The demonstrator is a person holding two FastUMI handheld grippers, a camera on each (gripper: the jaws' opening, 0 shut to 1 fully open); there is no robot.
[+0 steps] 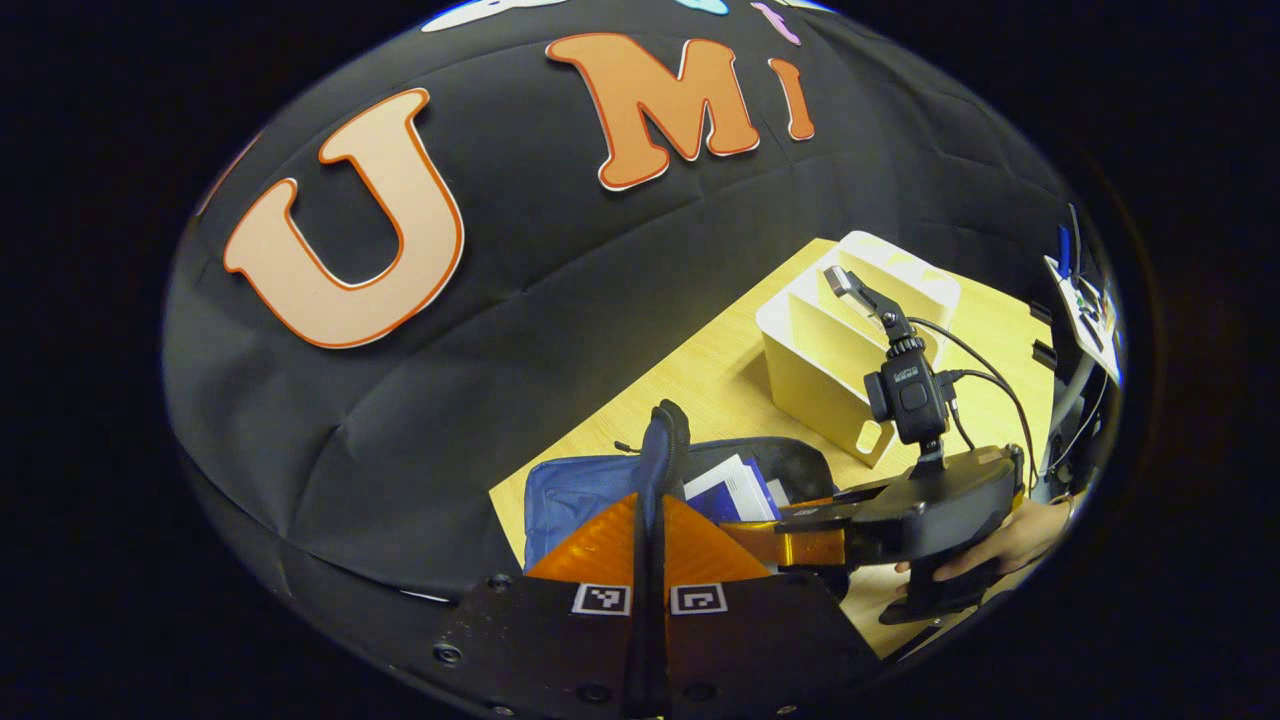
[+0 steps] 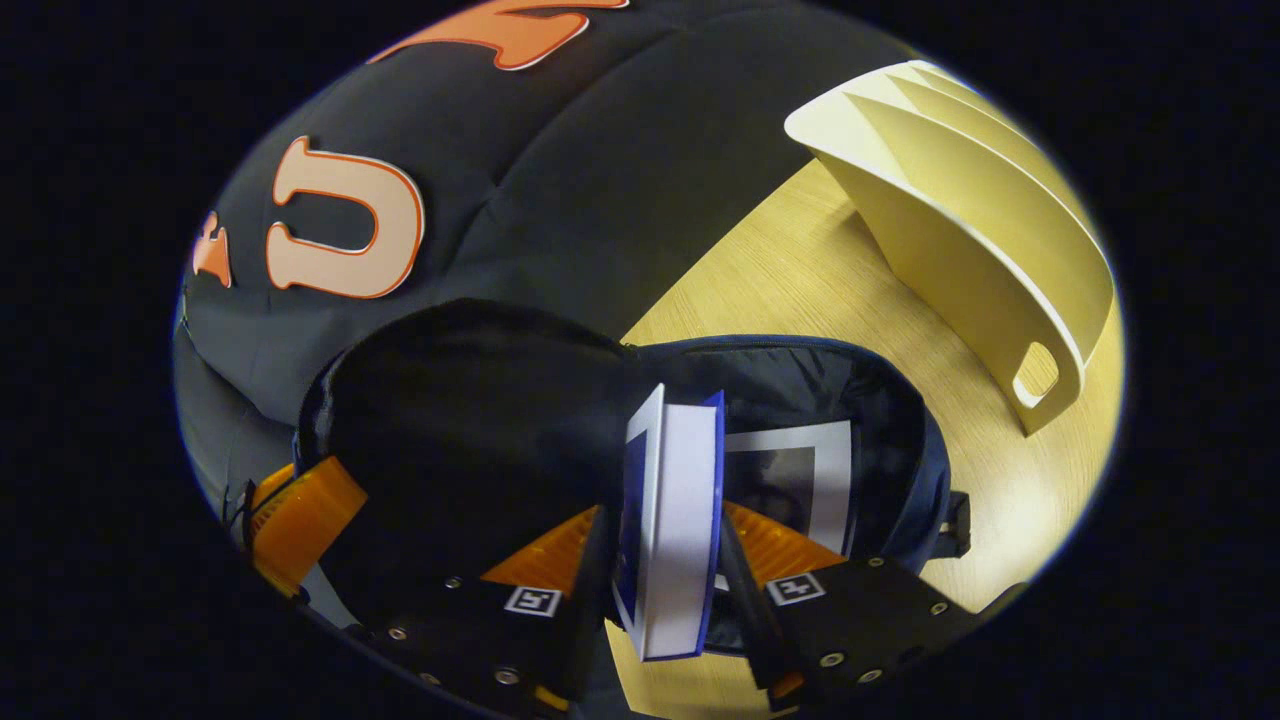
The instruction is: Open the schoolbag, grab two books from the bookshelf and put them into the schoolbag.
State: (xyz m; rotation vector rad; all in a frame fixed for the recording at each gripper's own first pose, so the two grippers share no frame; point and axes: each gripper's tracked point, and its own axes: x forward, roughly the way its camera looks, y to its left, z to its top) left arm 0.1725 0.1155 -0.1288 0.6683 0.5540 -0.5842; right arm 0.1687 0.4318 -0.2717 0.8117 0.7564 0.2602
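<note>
The blue schoolbag (image 1: 570, 495) lies open on the wooden table. My left gripper (image 1: 650, 505) is shut on the bag's dark flap (image 1: 665, 430) and holds it up. In the right gripper view the flap (image 2: 470, 400) stands raised over the dark opening, with the left gripper (image 2: 300, 520) at its left edge. My right gripper (image 2: 668, 520) is shut on a blue-and-white book (image 2: 675, 500), upright, at the bag's mouth. A second book (image 2: 800, 470) lies inside the bag. The cream bookshelf (image 2: 980, 240) stands at the far right, its slots bare.
A hand (image 1: 1010, 540) holds the right gripper (image 1: 800, 535), which carries a black camera on a stalk (image 1: 910, 390) with cables. The bookshelf (image 1: 850, 340) stands behind it. Bare table (image 2: 800, 270) lies between bag and shelf. The booth's cloth wall backs the table.
</note>
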